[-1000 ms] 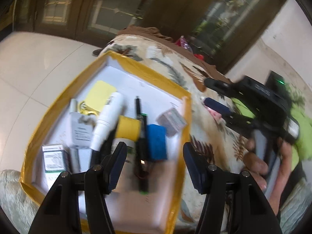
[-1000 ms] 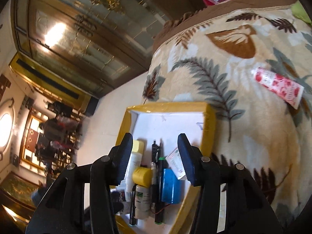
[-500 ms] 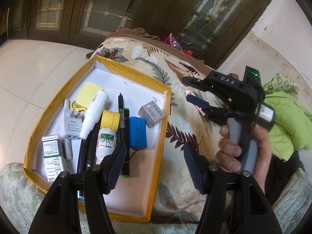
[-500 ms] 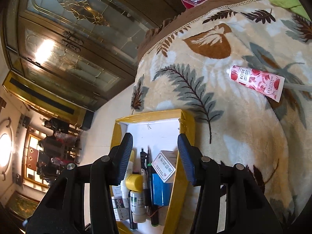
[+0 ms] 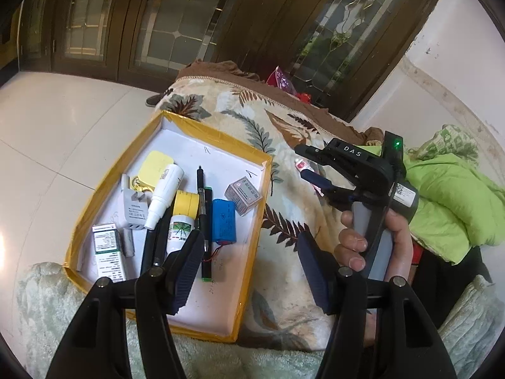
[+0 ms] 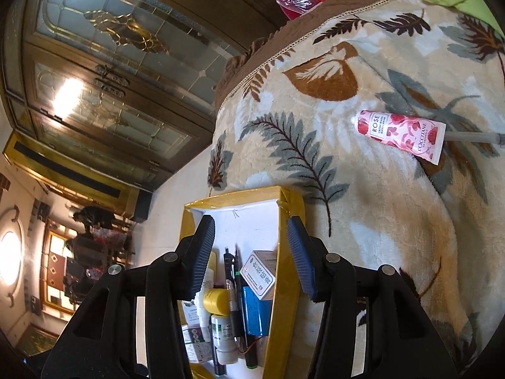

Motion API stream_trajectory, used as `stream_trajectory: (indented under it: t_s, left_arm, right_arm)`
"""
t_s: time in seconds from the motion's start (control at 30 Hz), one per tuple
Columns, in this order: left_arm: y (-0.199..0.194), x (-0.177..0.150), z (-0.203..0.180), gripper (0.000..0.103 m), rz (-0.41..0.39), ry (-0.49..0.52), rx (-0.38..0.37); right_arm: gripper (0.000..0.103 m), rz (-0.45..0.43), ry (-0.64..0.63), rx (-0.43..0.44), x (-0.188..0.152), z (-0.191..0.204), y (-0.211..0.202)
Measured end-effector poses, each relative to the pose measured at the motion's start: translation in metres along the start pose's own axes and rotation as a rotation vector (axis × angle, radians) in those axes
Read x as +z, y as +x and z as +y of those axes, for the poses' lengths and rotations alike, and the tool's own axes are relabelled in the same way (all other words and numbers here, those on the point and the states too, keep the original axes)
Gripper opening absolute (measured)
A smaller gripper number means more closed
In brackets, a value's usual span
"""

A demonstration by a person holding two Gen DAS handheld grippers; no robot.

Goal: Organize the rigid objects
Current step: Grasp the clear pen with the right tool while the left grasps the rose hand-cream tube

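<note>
A yellow-rimmed white box (image 5: 139, 158) lies on a leaf-patterned blanket (image 5: 284, 221) and holds a blue battery pack (image 5: 223, 219), a small grey carton (image 5: 243, 192), pens (image 5: 200, 195), a yellow-capped bottle (image 5: 181, 218), a white tube (image 5: 164, 195) and a charger (image 5: 135, 213). A pink rose hand-cream tube (image 6: 401, 132) lies on the blanket outside the box; its tip shows in the left wrist view (image 5: 303, 165). My left gripper (image 5: 251, 271) is open and empty above the box's near right edge. My right gripper (image 6: 252, 259) (image 5: 304, 164) is open and empty, over the box's far right corner.
A thin grey stick (image 6: 473, 137) lies beside the cream tube. A green quilt (image 5: 448, 202) is bunched at the right. A pale fleece (image 5: 41, 309) covers the near edge. Tiled floor (image 5: 63, 120) and dark glass doors (image 5: 189, 25) lie beyond the bed.
Both grippers have pulled back from the box and risen. The right gripper has swung toward the blanket, bringing the cream tube more into view. Both stay open and empty.
</note>
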State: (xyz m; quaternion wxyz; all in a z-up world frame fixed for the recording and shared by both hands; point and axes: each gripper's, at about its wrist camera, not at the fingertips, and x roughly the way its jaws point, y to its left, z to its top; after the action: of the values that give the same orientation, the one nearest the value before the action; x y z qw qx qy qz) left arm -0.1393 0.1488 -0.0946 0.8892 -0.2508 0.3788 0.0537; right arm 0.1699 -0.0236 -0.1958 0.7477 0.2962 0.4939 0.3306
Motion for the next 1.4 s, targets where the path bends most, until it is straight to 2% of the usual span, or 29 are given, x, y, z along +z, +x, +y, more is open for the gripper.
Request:
stream_trajectory:
  t_s: [0.5, 0.73, 0.87, 1.0, 1.07, 1.13, 1.2, 1.3, 1.4]
  left_arm:
    - [0.0, -0.009, -0.009, 0.062, 0.012, 0.032, 0.011]
    - [0.017, -0.01, 0.0, 0.062, 0.043, -0.023, -0.035]
    - [0.035, -0.005, 0.005, 0.062, 0.063, -0.06, -0.065]
    - [0.061, 0.007, -0.002, 0.062, 0.093, -0.071, -0.084]
    - [0.07, 0.014, -0.006, 0.062, 0.091, -0.067, -0.091]
    - [0.079, 0.023, -0.01, 0.062, 0.086, -0.066, -0.103]
    - [0.09, 0.031, -0.013, 0.062, 0.093, -0.078, -0.114]
    - [0.107, 0.041, -0.015, 0.062, 0.113, -0.101, -0.134]
    - [0.12, 0.046, -0.02, 0.062, 0.125, -0.106, -0.149]
  right_arm:
    - [0.048, -0.013, 0.031, 0.029, 0.001, -0.006, -0.012]
    - [0.048, -0.053, 0.074, 0.022, 0.007, -0.02, -0.027]
    - [0.048, -0.113, 0.165, -0.017, 0.01, -0.04, -0.045]
    - [0.048, -0.267, 0.395, -0.068, 0.007, -0.084, -0.077]
    - [0.048, -0.299, 0.461, -0.134, 0.009, -0.101, -0.089]
    - [0.048, -0.299, 0.527, -0.211, 0.011, -0.123, -0.097]
    - [0.048, -0.304, 0.595, -0.215, 0.01, -0.144, -0.1]
    - [0.048, -0.262, 0.601, -0.253, 0.019, -0.159, -0.09]
    - [0.048, -0.243, 0.642, -0.234, 0.025, -0.173, -0.079]
